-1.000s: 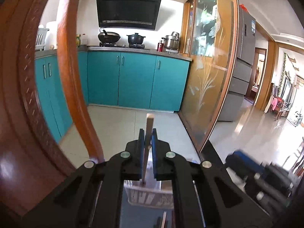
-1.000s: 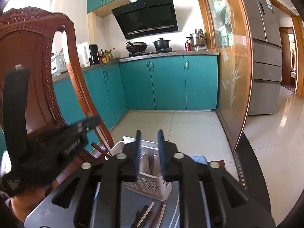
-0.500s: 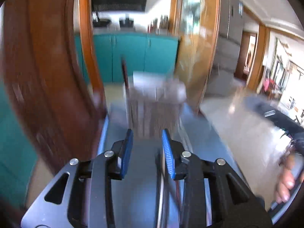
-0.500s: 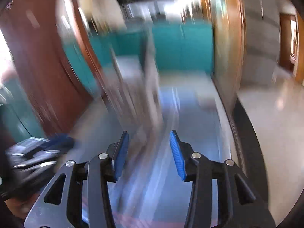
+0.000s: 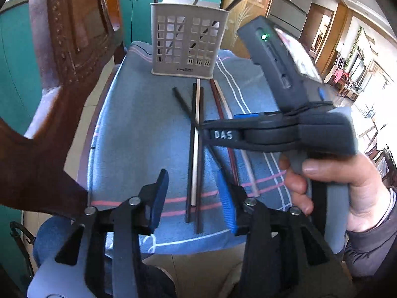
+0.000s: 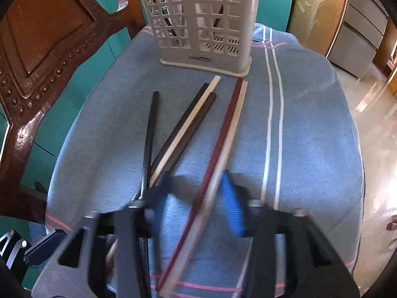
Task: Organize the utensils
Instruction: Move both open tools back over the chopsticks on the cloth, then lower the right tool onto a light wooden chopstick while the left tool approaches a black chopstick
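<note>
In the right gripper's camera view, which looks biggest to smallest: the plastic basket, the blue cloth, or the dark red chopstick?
1. blue cloth, spreading across most of the view.
2. plastic basket, cut off at the top edge.
3. dark red chopstick, long but very thin; it runs toward the camera, so its length is exaggerated.

A blue striped cloth (image 6: 310,124) carries the perforated utensil holder (image 6: 198,19) and loose chopsticks (image 6: 183,126).

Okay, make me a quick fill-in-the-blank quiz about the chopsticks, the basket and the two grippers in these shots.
1. The loose chopsticks lie on a ___ striped cloth.
2. The slotted utensil basket already holds ___ sticks.
3. The left gripper has its jaws ___, holding nothing.
4. The right gripper straddles the dark red chopstick and the ___ one beside it.

Missing words: blue; three; open; pale
</note>
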The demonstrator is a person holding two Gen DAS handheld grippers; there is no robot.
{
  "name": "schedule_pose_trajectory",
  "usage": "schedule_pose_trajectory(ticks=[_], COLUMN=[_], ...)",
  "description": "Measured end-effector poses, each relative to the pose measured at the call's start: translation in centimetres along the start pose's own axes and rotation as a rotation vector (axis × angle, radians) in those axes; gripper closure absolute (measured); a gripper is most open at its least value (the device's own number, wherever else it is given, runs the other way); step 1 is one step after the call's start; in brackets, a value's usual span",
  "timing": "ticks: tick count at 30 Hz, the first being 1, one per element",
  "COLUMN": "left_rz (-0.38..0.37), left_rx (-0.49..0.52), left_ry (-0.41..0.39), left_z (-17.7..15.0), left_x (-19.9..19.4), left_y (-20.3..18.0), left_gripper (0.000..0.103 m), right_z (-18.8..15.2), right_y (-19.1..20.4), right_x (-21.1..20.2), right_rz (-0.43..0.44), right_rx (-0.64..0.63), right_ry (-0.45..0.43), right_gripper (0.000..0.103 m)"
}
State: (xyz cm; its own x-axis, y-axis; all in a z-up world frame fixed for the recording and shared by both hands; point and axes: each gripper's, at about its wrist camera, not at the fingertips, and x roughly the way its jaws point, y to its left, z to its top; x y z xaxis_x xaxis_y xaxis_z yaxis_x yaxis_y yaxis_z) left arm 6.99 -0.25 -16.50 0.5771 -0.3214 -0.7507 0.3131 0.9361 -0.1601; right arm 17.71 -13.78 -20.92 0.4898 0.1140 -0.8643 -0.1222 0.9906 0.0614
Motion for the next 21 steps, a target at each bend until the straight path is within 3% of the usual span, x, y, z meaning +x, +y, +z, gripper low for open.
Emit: schedule_pose_trajectory(ticks=[1, 4, 7, 10, 15, 17, 21], left_rz=[-0.005, -0.019, -0.036, -0.048, -0.067, -0.071, -0.076], left_rx=[-0.002, -0.001, 0.006, 0.005, 0.003, 0.002, 0.001], left_ry=[-0.003, -0.008, -0.010, -0.014, -0.013, -0.011, -0.003], left_z=[0.1, 0.1, 0.4, 0.5, 0.7, 0.7, 0.6], left_x=[-0.1, -0.4, -0.3, -0.4, -0.1, -0.1, -0.1], left_y=[0.1, 0.7, 0.7, 0.9, 1.0, 0.9, 0.8], left_gripper=[0.061, 0.061, 0.061, 0.059, 0.059, 0.057, 0.055], right_z=[-0.1, -0.4, -0.9, -0.9, -0.9, -1.4, -1.7], right_y=[0.0, -0.1, -0.1, -0.6, -3.1, -4.2, -4.3], right_x=[-0.1, -0.4, -1.2, -1.9, -1.3, -1.7, -2.6], right_rz=[0.009, 0.037, 0.066, 0.074, -0.014, -0.011, -0.016], right_rx=[0.006, 0.041, 0.064, 0.088, 0.167, 0.204, 0.184], right_ry=[0.003, 0.006, -0.008, -0.013, 0.033, 0.031, 0.002], right_gripper=[0.084, 0.087, 0.099, 0.099, 0.102, 0.102, 0.092])
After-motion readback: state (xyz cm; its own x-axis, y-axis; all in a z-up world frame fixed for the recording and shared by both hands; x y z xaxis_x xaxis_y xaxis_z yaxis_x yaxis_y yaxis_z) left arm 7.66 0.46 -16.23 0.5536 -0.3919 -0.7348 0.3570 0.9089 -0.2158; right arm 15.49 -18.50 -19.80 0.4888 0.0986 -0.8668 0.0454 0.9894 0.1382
